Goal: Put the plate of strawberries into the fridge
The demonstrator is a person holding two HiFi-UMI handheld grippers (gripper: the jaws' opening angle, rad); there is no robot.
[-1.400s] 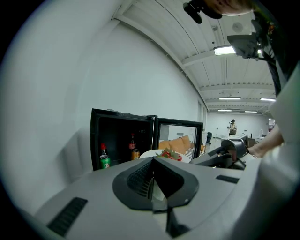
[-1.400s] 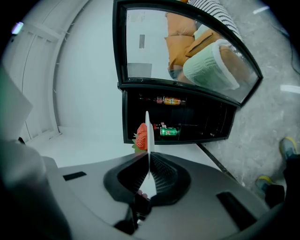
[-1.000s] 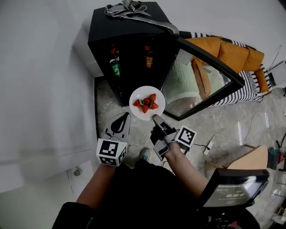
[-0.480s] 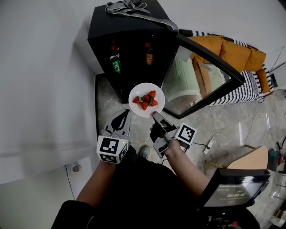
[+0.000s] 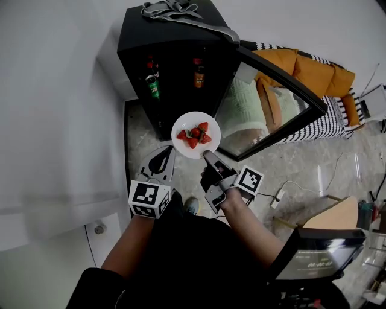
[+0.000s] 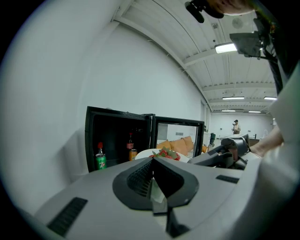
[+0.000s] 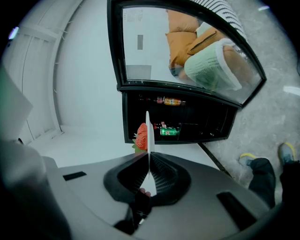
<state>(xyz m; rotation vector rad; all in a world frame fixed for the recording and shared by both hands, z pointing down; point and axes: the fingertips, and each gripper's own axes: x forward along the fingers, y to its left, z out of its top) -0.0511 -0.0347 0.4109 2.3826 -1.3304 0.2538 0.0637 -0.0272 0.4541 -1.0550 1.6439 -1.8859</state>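
A white plate (image 5: 196, 134) with several red strawberries (image 5: 194, 135) hangs in front of the open black fridge (image 5: 175, 66). My right gripper (image 5: 207, 156) is shut on the plate's near rim. In the right gripper view the plate (image 7: 147, 136) shows edge-on between the jaws, with one strawberry (image 7: 142, 136) at its left. My left gripper (image 5: 165, 151) is shut and empty, just left of and below the plate. In the left gripper view the plate (image 6: 146, 153) peeks over the shut jaws, and the fridge (image 6: 117, 136) stands beyond.
The fridge's glass door (image 5: 271, 102) swings open to the right. A green can (image 5: 152, 86) and a bottle (image 5: 198, 71) stand on its shelves. Grey cloth (image 5: 181, 12) lies on top. An orange-cushioned striped seat (image 5: 313, 72) sits behind the door; a cable (image 5: 277, 199) lies on the floor.
The plate and both grippers have drifted slightly up and left, toward the fridge opening. The right gripper's hold on the plate is unchanged.
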